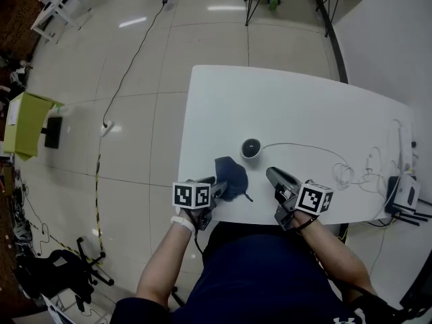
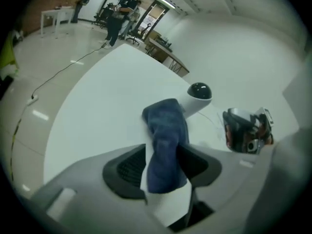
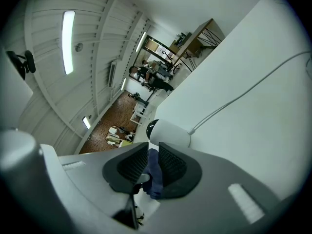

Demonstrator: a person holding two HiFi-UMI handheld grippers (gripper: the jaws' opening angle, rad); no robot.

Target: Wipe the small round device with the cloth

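The left gripper (image 1: 217, 187) is sitting at the near edge of the white table (image 1: 290, 106). Its jaws are standing wide, and the blue cloth (image 1: 233, 174) is lying slack between them, unpinched and bunching past the tips. The small round device (image 1: 251, 148) is resting just beyond the cloth, ahead and slightly right. The right gripper (image 1: 273, 175), its jaws leaving a narrow gap and clamping nothing, is pointing at the device from nearby. Bare tabletop is stretching ahead of both grippers, with the table's side edge running close outside the left gripper. The device's white cable (image 1: 304, 146) is trailing rightward to a white box (image 1: 405, 193).
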